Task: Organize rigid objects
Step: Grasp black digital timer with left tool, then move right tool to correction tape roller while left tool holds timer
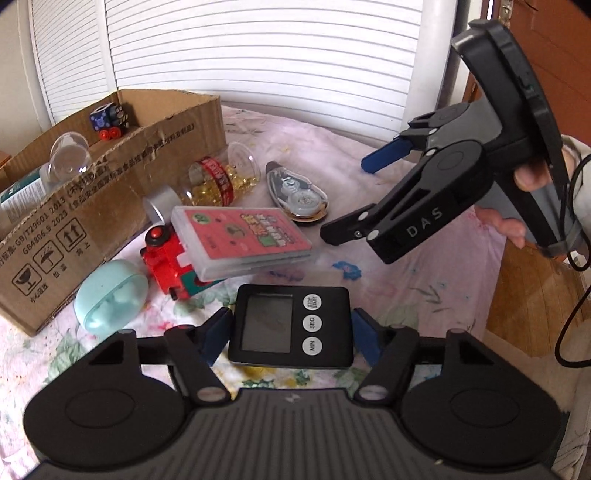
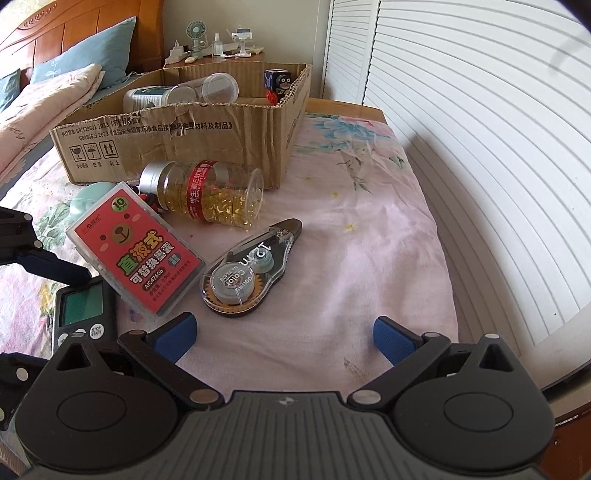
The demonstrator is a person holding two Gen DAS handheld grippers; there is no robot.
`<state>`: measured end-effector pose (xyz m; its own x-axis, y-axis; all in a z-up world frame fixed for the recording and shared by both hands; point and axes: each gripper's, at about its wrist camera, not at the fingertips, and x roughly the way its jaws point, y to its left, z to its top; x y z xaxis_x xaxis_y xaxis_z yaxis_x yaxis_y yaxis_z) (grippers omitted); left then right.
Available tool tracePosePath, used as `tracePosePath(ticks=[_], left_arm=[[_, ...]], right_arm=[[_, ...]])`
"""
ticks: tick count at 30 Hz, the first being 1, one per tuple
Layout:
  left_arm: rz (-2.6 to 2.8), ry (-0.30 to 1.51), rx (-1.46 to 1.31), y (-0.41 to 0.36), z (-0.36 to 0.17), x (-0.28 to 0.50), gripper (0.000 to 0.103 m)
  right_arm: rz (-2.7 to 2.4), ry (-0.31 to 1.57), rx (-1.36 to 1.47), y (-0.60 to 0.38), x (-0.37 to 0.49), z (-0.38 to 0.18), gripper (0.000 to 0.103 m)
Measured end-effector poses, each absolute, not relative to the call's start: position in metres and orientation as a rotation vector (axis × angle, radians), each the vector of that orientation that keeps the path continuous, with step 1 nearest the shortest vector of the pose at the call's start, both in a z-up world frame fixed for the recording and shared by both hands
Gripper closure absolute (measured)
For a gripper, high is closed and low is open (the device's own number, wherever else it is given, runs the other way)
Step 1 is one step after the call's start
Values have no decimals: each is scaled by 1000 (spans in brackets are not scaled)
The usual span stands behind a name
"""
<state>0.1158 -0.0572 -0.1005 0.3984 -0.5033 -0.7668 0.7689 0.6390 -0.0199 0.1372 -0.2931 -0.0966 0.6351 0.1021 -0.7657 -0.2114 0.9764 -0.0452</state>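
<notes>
My left gripper (image 1: 290, 338) has its blue pads on both sides of a black digital timer (image 1: 290, 326) that lies on the bedsheet; the pads look in contact with it. The timer also shows in the right wrist view (image 2: 83, 314). My right gripper (image 2: 284, 334) is open and empty above bare sheet; it appears in the left wrist view (image 1: 354, 199) hovering right of the clutter. Loose items lie by the cardboard box (image 2: 184, 140): a red-labelled plastic case (image 2: 135, 254), a correction tape (image 2: 251, 273), a capsule bottle (image 2: 207, 192), a red toy vehicle (image 1: 166, 258), a mint case (image 1: 110, 295).
The box holds a clear jar (image 2: 207, 88), a white bottle (image 2: 144, 98) and a dark cube toy (image 2: 279, 83). White slatted doors (image 2: 480, 147) run along the right. Pillows and a wooden headboard (image 2: 74, 33) lie behind. The bed edge drops off to the right.
</notes>
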Motion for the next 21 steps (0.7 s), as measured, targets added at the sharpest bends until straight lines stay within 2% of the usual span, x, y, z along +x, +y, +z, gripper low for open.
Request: tracePosePath(ticks=[13,21], left_arm=[[-566,867,234,6,-98,109,34],[-523,864,211,7,-98,112,34]], right_arm=[[315,830,-256,-293,166,-95,0],[488,824,-302,-300,203,-96,0]])
